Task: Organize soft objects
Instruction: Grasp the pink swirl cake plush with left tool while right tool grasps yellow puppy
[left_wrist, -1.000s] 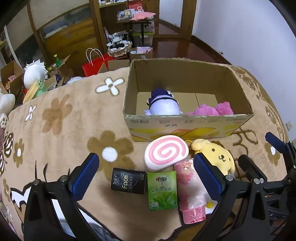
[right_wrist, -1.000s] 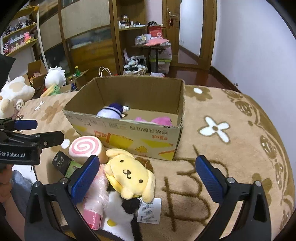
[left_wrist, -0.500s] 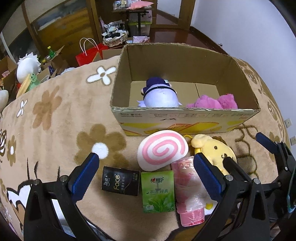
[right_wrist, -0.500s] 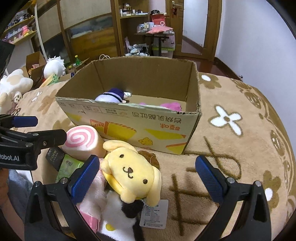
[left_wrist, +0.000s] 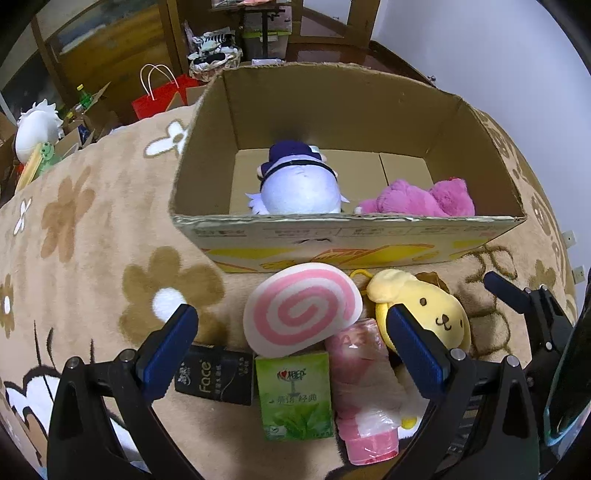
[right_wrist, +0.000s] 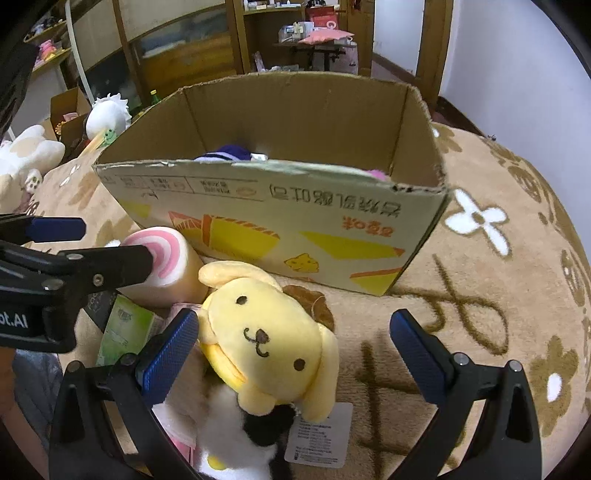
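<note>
Right claw (right_wrist: 293, 341) gapes wide around the yellow dog plush (right_wrist: 269, 336) at the cardboard box's (right_wrist: 280, 218) six o'clock, left claw (left_wrist: 291, 343) wide over the swirl cushion (left_wrist: 301, 306); judged pre-grasp: next, close gently, lift into box.

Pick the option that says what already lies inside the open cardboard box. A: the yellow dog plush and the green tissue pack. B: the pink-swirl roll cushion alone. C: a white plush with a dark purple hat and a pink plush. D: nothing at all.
C: the left wrist view looks down into the open cardboard box, where a white plush with a dark purple hat sits beside a pink plush.
</note>
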